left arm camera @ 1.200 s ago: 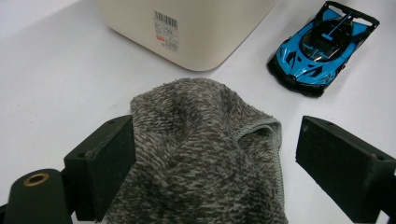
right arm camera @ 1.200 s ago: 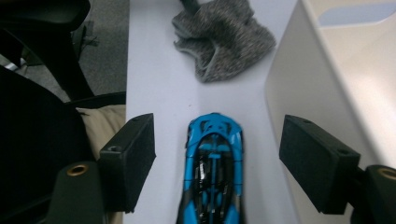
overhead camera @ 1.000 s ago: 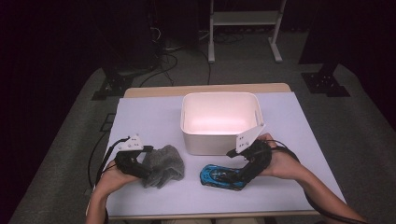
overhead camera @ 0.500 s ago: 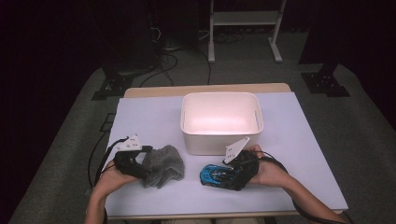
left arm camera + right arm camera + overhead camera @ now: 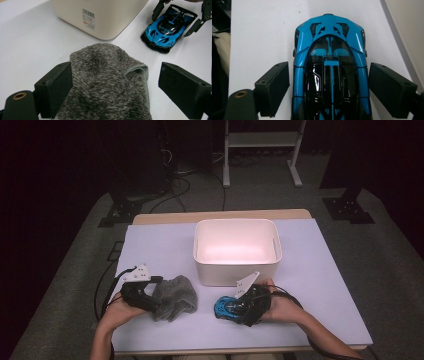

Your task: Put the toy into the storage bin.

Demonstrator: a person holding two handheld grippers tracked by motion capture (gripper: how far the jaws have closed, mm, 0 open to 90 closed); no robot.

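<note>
Straddling now: my right tongs [image 5: 328,87], jaws just opened wide, pads clear of the glossy blue-and-black toy car [image 5: 331,75].
Car: on the white surface [image 5: 320,285], 6 o'clock of the cream plastic bin [image 5: 236,251].
Left tongs [image 5: 112,82]: open around the grey fuzzy cloth [image 5: 107,87].

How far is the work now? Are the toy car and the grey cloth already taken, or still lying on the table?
Nothing is in the white bin yet. The blue toy car stands on the table between the right gripper's open jaws, with gaps at both sides. The grey cloth lies between the left gripper's open jaws. Gripping and lifting both remain, probably into the bin.
</note>
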